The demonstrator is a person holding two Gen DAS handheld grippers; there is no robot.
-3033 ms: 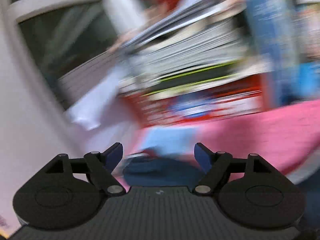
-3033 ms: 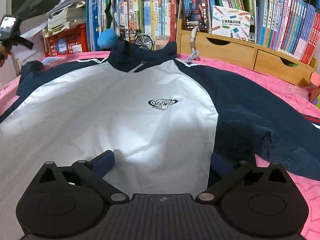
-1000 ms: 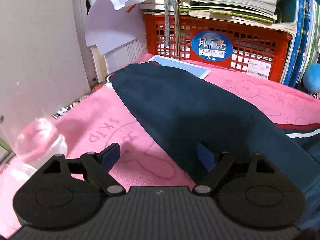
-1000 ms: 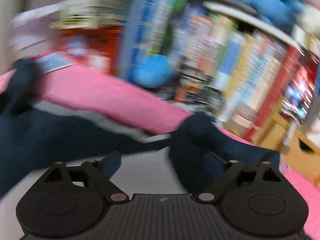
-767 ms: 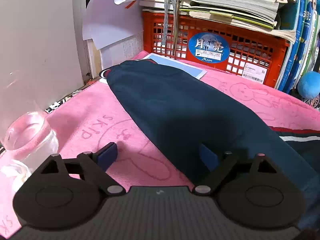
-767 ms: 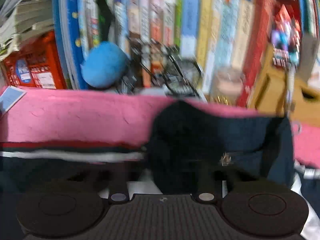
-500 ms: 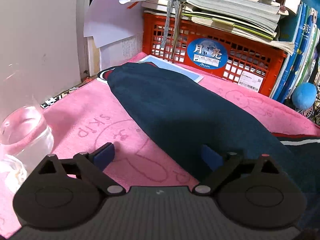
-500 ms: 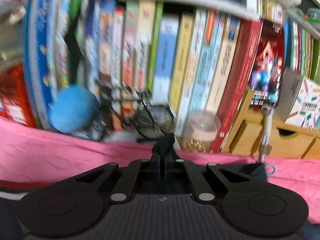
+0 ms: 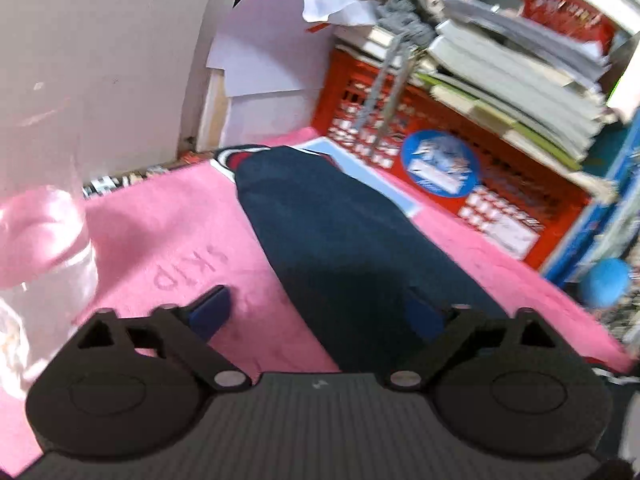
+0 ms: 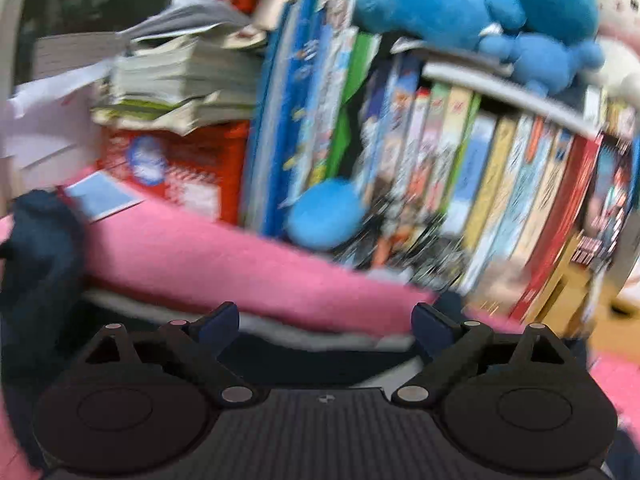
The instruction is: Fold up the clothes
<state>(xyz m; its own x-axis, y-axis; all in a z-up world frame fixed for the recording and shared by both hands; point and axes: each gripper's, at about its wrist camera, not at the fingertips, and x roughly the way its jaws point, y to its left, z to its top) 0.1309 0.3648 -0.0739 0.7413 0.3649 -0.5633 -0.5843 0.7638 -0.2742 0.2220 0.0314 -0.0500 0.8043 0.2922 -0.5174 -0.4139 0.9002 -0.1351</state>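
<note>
- Where the left wrist view looks along its fingers, a pink blanket (image 9: 152,224) covers the work surface; faint letters and line drawings are pressed into its pile.
- Navy sleeve (image 9: 340,232) of the jacket: lies flat on the blanket, running from the red-and-white striped cuff (image 9: 236,158) at the far end toward the camera.
- Left gripper (image 9: 316,312): jaws have just been closing yet stand well apart; the near part of the sleeve lies between them, one pad over bare blanket, the other over dark cloth, neither pressing.
- Clear glass (image 9: 44,240): stands at the blanket's left edge, beside a pale wall (image 9: 100,60).
- Red plastic crate (image 9: 452,184): sits behind the sleeve, with stacked papers on top.
- Right gripper (image 10: 324,324): jaws have just been opening and stand wide, empty; the view is motion-blurred, with the jacket's navy and white cloth (image 10: 304,350) beneath.
- Upright books (image 10: 440,168) line the back, under blue plush toys (image 10: 460,4).
</note>
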